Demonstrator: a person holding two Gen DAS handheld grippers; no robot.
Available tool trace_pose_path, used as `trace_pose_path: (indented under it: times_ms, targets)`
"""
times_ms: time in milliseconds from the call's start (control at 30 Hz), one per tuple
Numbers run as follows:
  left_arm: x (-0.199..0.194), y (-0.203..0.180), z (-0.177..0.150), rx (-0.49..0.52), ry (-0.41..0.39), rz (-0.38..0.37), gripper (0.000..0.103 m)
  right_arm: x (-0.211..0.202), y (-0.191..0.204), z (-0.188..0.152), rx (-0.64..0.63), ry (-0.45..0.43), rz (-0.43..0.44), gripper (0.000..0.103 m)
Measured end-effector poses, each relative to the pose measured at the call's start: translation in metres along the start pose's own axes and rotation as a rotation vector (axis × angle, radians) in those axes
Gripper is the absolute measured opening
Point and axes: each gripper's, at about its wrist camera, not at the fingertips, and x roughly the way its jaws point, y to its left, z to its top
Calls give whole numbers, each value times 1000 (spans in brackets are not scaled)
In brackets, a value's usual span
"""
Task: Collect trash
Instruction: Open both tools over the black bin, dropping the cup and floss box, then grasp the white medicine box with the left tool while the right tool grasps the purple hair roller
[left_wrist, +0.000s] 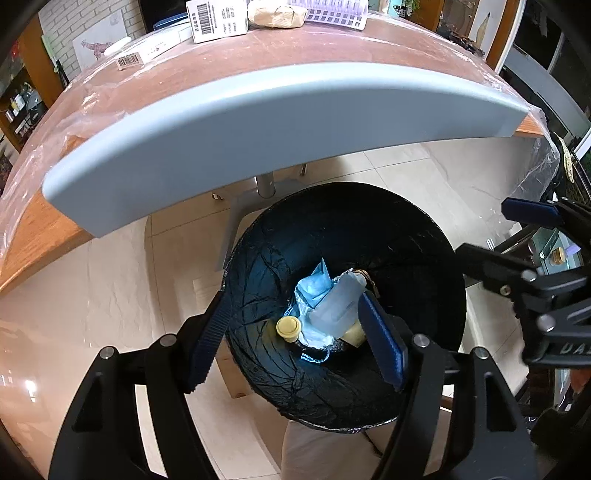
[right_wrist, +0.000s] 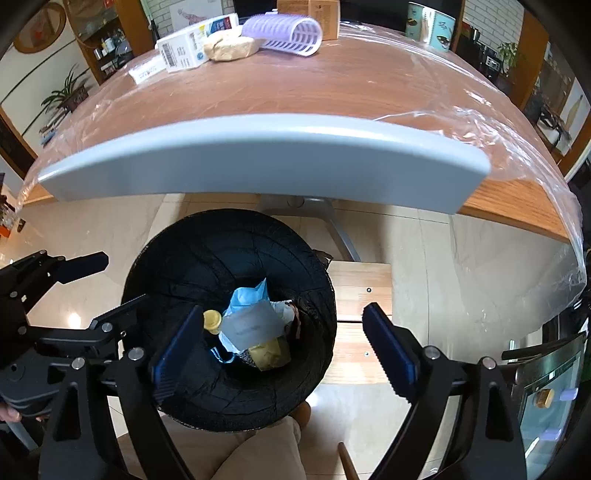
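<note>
Above the black-lined bin (left_wrist: 343, 306) beside the table (right_wrist: 295, 88) | left tool (left_wrist: 295, 339) and right tool (right_wrist: 280, 350) hang wide open, empty | trash (right_wrist: 251, 328) lies at bin bottom | best next: lift clear before reaching tabletop litter.
</note>
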Motion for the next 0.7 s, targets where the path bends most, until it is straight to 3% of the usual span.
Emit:
trace_pose_path:
  times_ms: [133,233,367,533,700]
  targets:
    - [-13,0,1,18,-24,-7,74,-22,-9,3,4,-55,24,87]
    - [-32,1,1,34,-72,-17,80,-48,-10,9,-8,-118,46,87]
    - [-72,4,10,46,-174,-49,90,-90,-7,23,-32,-243,59,92]
    - [-109,13,33,28,-304,-25,100,-120,-4,46,-61,-376,46,99]
    - [-115,30,59,-8,-341,26,100,-116,-2,76,-74,-388,6,99]
